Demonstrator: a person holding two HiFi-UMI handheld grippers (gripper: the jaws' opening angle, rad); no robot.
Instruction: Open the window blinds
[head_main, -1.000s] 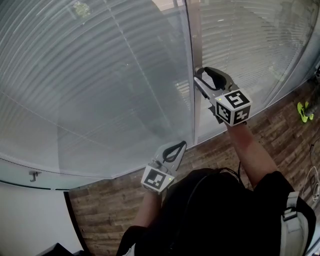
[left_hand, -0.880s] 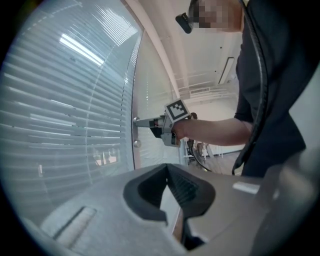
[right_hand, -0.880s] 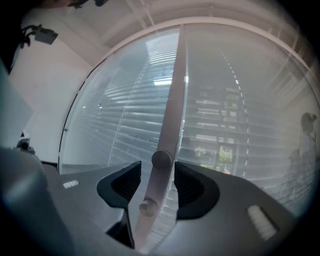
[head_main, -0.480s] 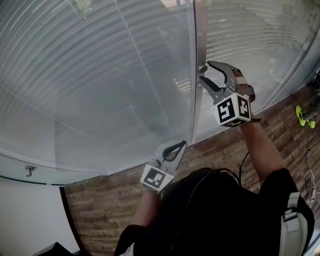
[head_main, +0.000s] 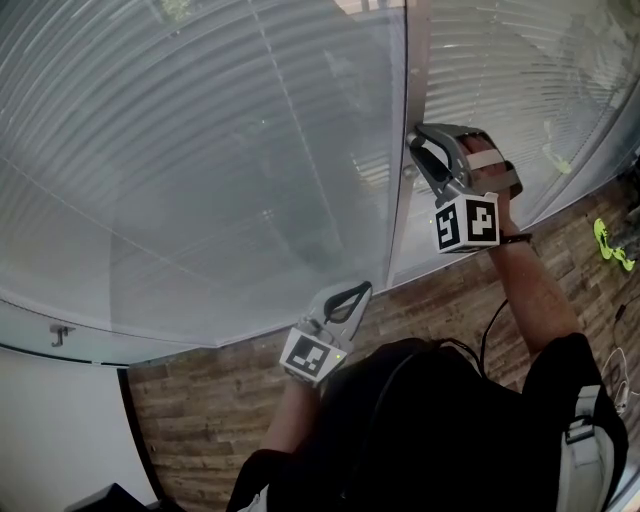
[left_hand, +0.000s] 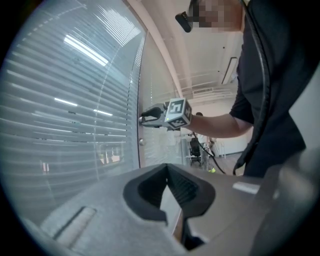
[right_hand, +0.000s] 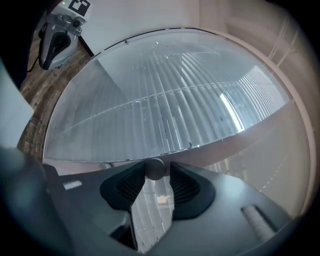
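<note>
**Head view.** The right claw (head_main: 413, 150) is raised to the window post (head_main: 402, 215), with its tips at the post's near face. The window blinds (head_main: 200, 150) hang behind glass. They cover the pane to the left of this claw, and a second slatted pane lies to its right. The left claw (head_main: 364, 288) is held lower, well apart from the right claw and nearer the person. It is above the wooden floor (head_main: 200, 410), its tips point toward the glass, and it touches nothing.

**Left gripper view.** The left claw's jaws stand together with their tips meeting, and nothing lies between them. The blinds lie ahead of the claw and to its left, with the slats lowered across the pane. Ahead and above, the right claw reaches the post from the right, its marker cube (left_hand: 177, 112) just behind its jaws.

**Right gripper view.** A small round knob (right_hand: 155, 169) sits between the right claw's tips. The jaws have just been closing, and they now hold the knob narrowly from both sides. The blinds spread beyond the claw, directly ahead of the knob. The left claw shows far off at the upper left.
</note>
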